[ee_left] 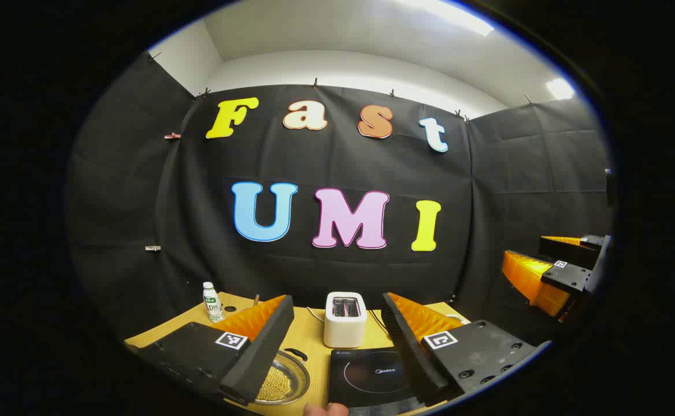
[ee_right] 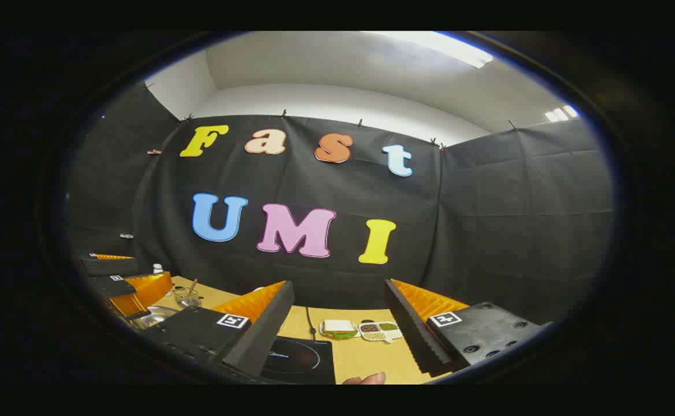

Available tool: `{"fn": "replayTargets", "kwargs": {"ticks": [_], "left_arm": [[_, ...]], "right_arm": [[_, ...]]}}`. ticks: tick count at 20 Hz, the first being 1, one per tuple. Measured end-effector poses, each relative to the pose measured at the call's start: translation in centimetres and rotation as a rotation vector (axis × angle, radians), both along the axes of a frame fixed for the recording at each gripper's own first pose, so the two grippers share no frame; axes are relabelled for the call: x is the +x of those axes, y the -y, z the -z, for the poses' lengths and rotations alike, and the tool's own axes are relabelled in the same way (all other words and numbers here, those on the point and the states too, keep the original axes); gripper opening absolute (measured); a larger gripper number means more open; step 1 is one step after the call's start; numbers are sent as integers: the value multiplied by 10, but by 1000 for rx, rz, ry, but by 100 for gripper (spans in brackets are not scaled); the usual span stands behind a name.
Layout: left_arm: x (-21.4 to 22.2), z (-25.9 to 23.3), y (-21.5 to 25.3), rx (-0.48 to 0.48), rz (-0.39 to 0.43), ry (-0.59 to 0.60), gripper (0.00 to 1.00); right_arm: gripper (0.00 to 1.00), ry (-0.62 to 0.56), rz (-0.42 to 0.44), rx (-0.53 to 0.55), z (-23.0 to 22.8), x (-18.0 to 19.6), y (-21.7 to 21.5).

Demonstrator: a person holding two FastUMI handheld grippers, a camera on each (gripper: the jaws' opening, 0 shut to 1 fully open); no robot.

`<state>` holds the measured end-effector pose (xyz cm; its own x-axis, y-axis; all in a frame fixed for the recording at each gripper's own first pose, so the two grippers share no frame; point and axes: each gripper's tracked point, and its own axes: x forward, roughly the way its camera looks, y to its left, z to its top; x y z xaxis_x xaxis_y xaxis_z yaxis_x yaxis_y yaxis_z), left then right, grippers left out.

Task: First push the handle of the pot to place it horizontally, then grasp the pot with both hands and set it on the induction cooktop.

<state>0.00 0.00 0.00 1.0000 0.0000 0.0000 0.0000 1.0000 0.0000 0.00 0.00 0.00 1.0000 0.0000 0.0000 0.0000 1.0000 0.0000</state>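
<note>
A yellow wooden table point(ee_left: 308, 338) stands in a booth, seen from just above its near edge. On it, toward the near edge, lies a flat black induction cooktop point(ee_left: 369, 375) with a ring marked on its glass. Just to the cooktop's left sits the pot point(ee_left: 282, 381), a shallow metal pan holding small yellow grains, with a dark loop handle point(ee_left: 295, 353) on its far rim. Behind the cooktop, toward the table's far edge, stands a white toaster point(ee_left: 345, 318). Near the far left corner stands a small white bottle point(ee_left: 212, 301).

The left tongs point(ee_left: 337, 341) hang released above the near edge, fingers spread wide, gripping nothing. The right tongs point(ee_right: 337, 332) hang spread in the same way over the table, grasping nothing; in the right gripper view, a sandwich point(ee_right: 337, 328) and a small divided dish point(ee_right: 380, 330) lie beyond the cooktop.
</note>
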Motion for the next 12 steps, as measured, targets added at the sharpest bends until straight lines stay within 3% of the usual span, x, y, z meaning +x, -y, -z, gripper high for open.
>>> {"fn": "replayTargets", "kwargs": {"ticks": [12], "left_arm": [[7, 1, -2, 2, -10, 2, 95]], "right_arm": [[97, 12, 3, -20, -3, 2, -2]]}}
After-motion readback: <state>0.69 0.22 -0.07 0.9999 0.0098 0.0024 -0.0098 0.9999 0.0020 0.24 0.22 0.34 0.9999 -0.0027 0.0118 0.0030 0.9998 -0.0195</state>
